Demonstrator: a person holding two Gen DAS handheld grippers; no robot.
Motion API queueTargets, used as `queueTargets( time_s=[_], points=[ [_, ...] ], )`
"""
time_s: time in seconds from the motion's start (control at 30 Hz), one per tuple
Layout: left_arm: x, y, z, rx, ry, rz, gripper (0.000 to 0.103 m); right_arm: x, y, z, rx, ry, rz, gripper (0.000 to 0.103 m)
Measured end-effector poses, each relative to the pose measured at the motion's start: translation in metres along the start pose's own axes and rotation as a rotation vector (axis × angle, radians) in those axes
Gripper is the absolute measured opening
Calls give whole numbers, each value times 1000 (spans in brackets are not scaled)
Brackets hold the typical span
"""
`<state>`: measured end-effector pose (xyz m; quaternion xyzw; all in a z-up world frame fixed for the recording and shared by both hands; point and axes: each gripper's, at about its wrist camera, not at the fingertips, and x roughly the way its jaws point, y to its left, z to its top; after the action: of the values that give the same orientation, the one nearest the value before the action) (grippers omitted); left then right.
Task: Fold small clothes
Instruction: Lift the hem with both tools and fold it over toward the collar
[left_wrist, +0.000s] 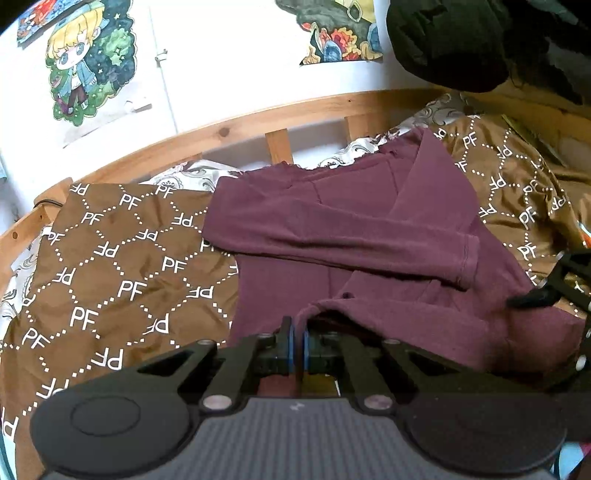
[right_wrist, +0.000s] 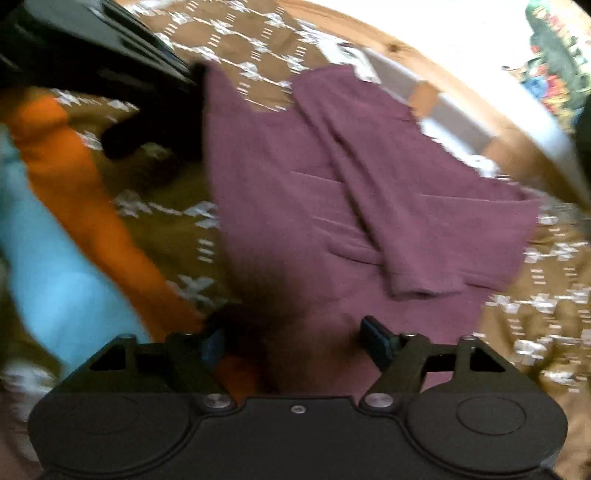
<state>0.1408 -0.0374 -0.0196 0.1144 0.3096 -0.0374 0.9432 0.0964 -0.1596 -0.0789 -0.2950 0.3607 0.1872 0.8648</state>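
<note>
My left gripper (left_wrist: 298, 345) is clenched on a fold of the maroon shirt (left_wrist: 369, 236) at the lower centre of the left wrist view — a thin ridge of fabric stands pinched between the blue pads (left_wrist: 290, 343). The shirt fills the middle of that frame, lying on the brown bedspread (left_wrist: 110, 266) with the white lettering, and one long sleeve (left_wrist: 340, 236) is laid across the body, its cuff ending toward the right. Behind it, along the upper part of the frame, runs the wooden bed rail (left_wrist: 229, 131), with a cartoon poster (left_wrist: 83, 59) on the white wall at upper left.

My right gripper (right_wrist: 295, 338) is released, its fingers spread wide at the bottom of the right wrist view, right by the shirt's near edge; the blur hides whether they touch it. That view is smeared — still, the shirt covers its centre, and an orange cloth (right_wrist: 85, 192) and a light blue cloth (right_wrist: 55, 280) lie at the left.
</note>
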Motion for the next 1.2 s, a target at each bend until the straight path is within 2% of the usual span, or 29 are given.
queueTargets(
  time_s=[0.13,0.2,0.27,0.33,0.47,0.67,0.97,1.1,1.2],
  points=[
    [-5,5,-1,-18,0,3,4,-4,-10,-7,-38,22,-179,63],
    [-11,6,-1,-22,-5,0,4,-11,-12,-9,-109,23,-240,52],
    [-19,6,-2,-18,-17,-7,4,-16,-12,-11,-192,29,-278,15],
    [-32,5,-2,-7,-54,-10,3,-27,-14,-12,-239,20,-287,6],
    [-65,-4,-3,30,-152,8,3,-58,-21,-18,-290,-31,-315,5],
    [-112,-11,-14,-2,-169,-26,3,-104,-18,-26,-297,-61,-305,5],
    [-190,-8,-26,16,-163,-86,3,-200,-3,-44,-283,-72,-106,5],
    [-190,-6,-23,-3,-139,-110,3,-221,-4,-46,-228,-77,-55,5],
    [-179,-4,-11,-3,-139,-104,4,-216,-9,-42,-214,-90,-74,5]
  ],
)
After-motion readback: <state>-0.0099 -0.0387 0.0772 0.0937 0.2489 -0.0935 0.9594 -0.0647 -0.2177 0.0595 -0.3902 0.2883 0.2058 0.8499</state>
